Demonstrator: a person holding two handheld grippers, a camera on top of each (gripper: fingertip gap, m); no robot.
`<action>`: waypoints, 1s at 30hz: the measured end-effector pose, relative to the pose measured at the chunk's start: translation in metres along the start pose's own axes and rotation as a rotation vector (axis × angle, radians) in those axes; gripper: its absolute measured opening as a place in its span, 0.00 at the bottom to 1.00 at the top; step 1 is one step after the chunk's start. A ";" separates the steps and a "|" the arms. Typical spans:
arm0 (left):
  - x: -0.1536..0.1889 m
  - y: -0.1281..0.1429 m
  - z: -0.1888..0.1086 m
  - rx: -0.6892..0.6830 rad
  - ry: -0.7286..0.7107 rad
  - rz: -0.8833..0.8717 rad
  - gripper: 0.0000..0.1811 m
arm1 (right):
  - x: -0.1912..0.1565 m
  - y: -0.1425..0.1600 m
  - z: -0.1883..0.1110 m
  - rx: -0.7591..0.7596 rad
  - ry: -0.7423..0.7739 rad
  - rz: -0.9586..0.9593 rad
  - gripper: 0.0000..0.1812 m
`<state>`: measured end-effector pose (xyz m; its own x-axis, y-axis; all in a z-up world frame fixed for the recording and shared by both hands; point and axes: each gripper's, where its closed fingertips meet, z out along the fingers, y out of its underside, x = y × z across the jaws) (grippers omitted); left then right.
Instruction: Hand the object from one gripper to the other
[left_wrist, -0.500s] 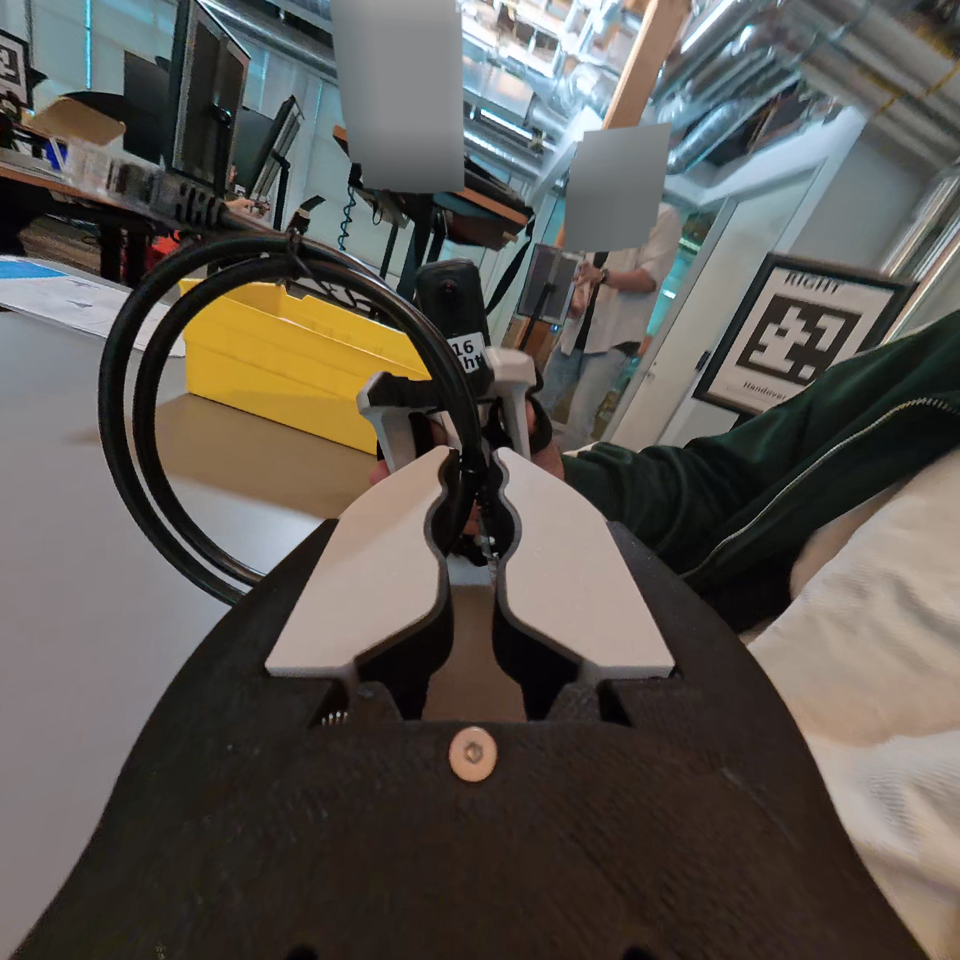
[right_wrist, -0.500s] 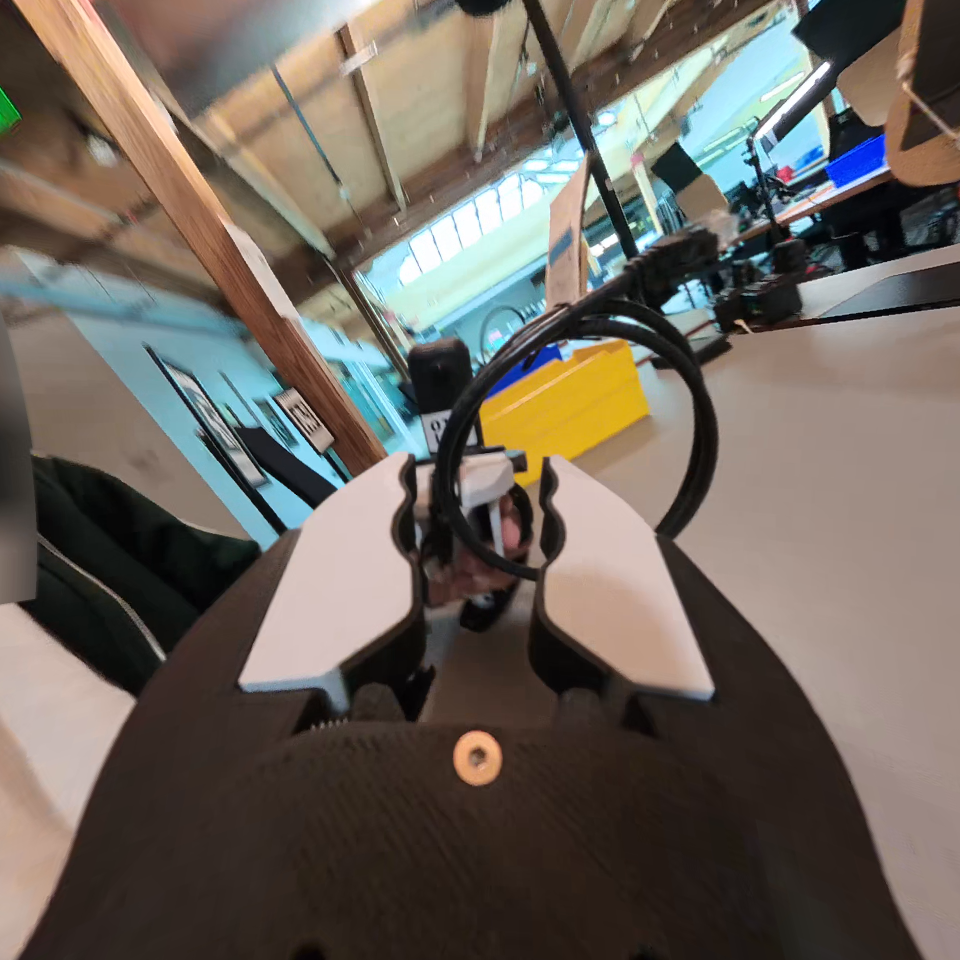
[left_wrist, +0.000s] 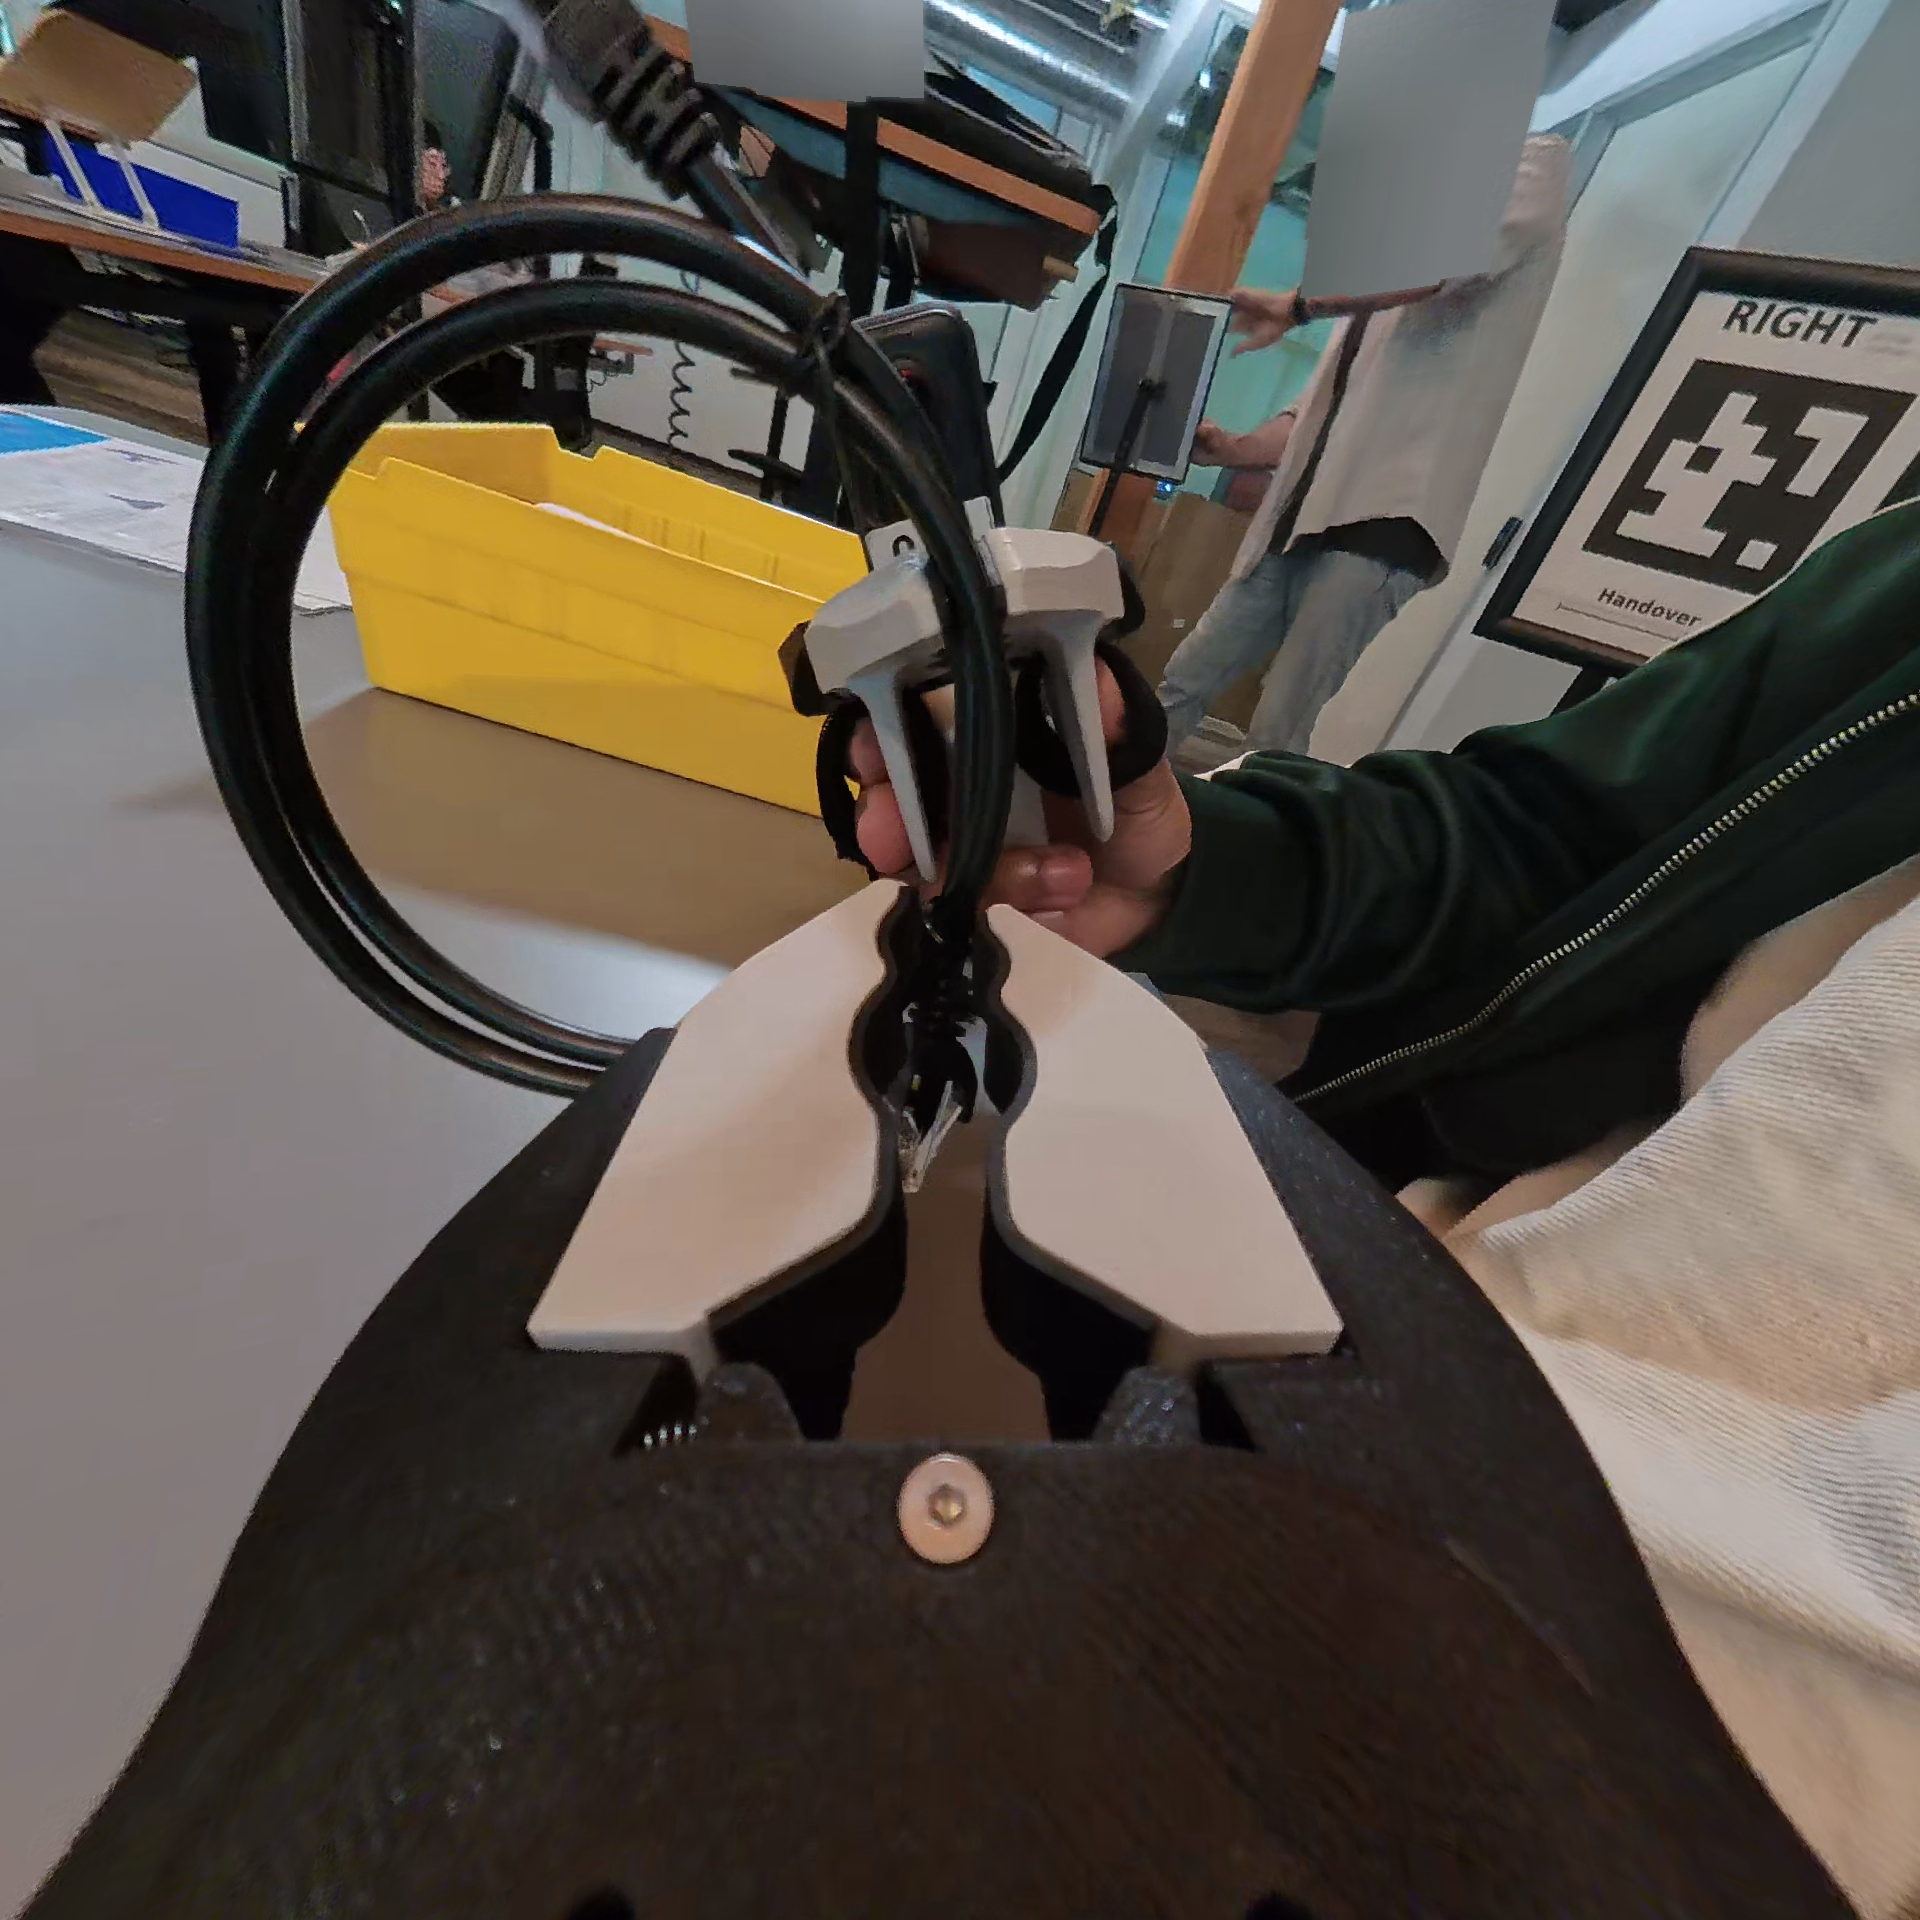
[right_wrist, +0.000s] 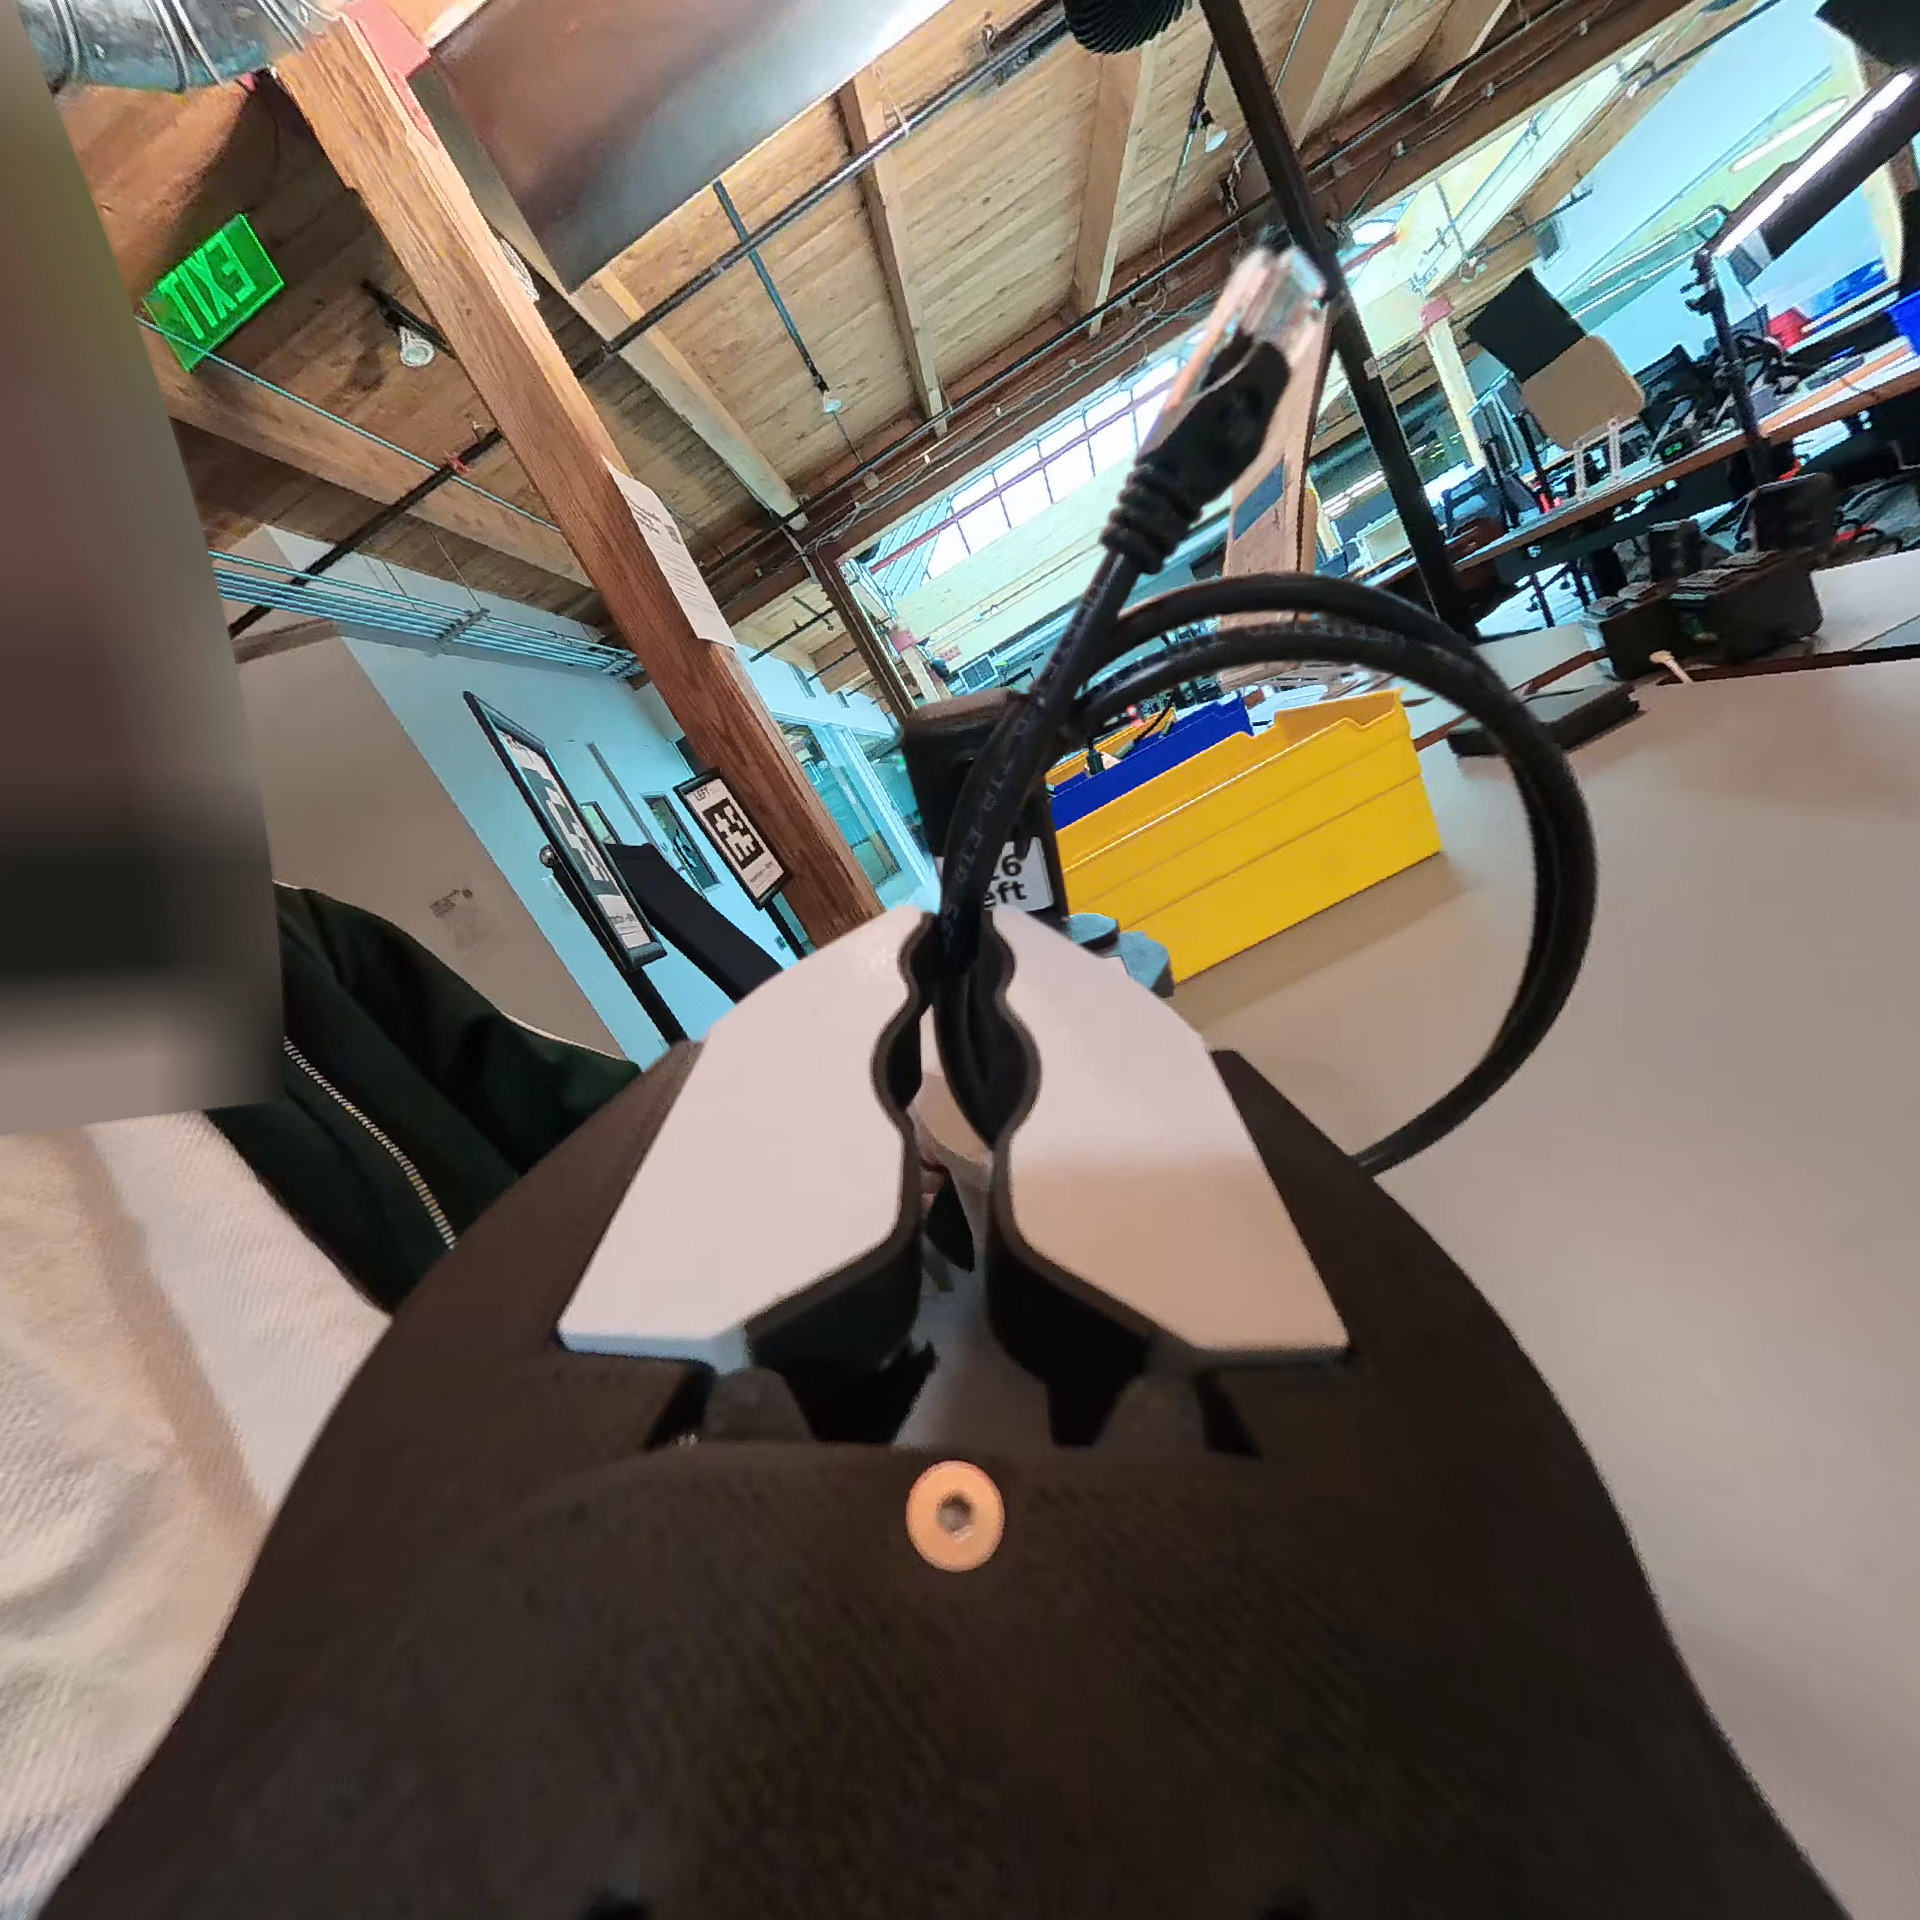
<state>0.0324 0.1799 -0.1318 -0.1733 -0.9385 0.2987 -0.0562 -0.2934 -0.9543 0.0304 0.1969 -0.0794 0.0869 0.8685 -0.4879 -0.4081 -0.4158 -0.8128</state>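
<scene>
Timber-beamed workshop (right_wrist: 540, 436), equipment benches (right_wrist: 1714, 457)

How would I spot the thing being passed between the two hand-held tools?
Find the yellow bin on the grey table. In front of it hangs a black cable tied in a round coil, pinched by the left tool and right tool. Nothing else forms a ring.

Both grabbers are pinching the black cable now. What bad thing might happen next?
1. Both the left gripper and the right gripper are shut on the coiled network cable. If they pull apart before one lets go, the cable could get yanked or kinked.
2. The left grip sits right beside a clear plug; its little clip might bend.
3. If both let go together, the coil likely drops onto the table.
</scene>
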 end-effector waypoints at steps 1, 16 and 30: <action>0.000 0.000 0.000 0.003 -0.001 -0.004 0.06 | -0.001 0.000 0.000 -0.006 0.000 -0.006 0.04; -0.020 -0.022 -0.019 0.165 -0.065 -0.072 0.18 | -0.004 0.004 0.000 -0.042 -0.009 -0.038 0.03; -0.055 -0.011 -0.027 0.095 -0.258 -0.070 0.50 | -0.039 0.028 0.014 -0.169 -0.235 0.017 0.04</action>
<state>0.0160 0.2399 -0.1382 0.0848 -0.9271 0.3650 0.0350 -0.3633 -0.9310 0.0026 0.1555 -0.0791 -0.1399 0.8914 -0.4311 -0.2491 -0.4531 -0.8559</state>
